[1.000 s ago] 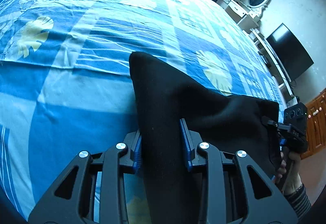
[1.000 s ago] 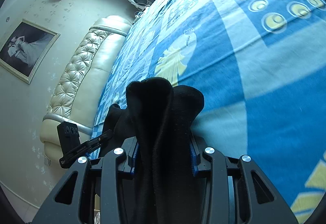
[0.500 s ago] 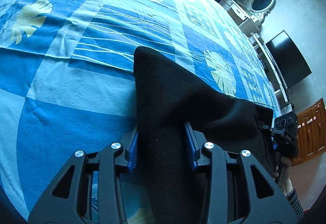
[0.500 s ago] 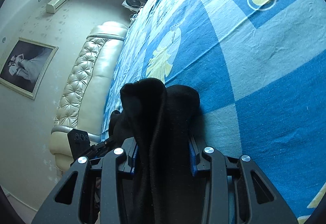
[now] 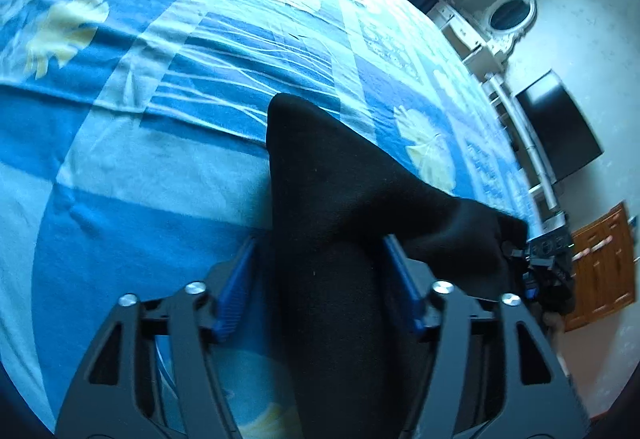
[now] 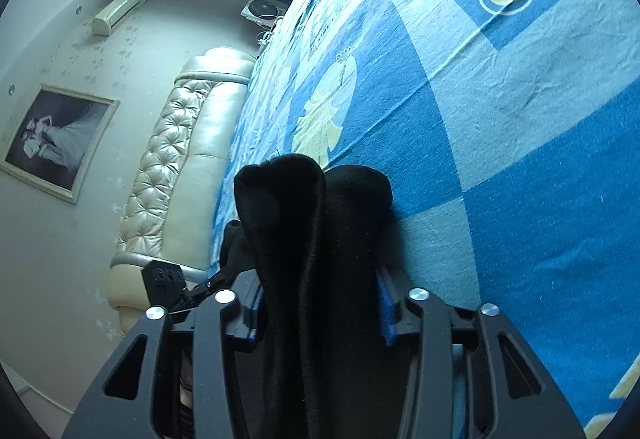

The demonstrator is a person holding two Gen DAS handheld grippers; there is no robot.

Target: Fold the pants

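The black pants (image 5: 328, 167) lie in a folded strip on the blue patterned bed cover (image 5: 140, 159), stretched between both grippers. My left gripper (image 5: 320, 263) has its jaws opening; the cloth runs between the blue pads (image 5: 236, 287) with a gap on the left side. In the right wrist view a bunched end of the pants (image 6: 304, 207) rests on the cover (image 6: 520, 119) between the jaws of my right gripper (image 6: 320, 291), which are opening and barely clear of the cloth. Each gripper also shows in the other's view: the right gripper (image 5: 548, 259) and the left gripper (image 6: 168, 279).
A padded cream headboard (image 6: 180, 159) and a framed picture (image 6: 52, 139) stand at one side of the bed. A dark TV (image 5: 560, 131), an oval mirror (image 5: 508, 15) and a wooden cabinet (image 5: 600, 271) lie beyond the other. A hand (image 5: 554, 323) holds the right gripper.
Both grippers' jaws have spread apart from the pants, the left one much more. The pants have settled onto the bed cover. Neither hand has shifted much.
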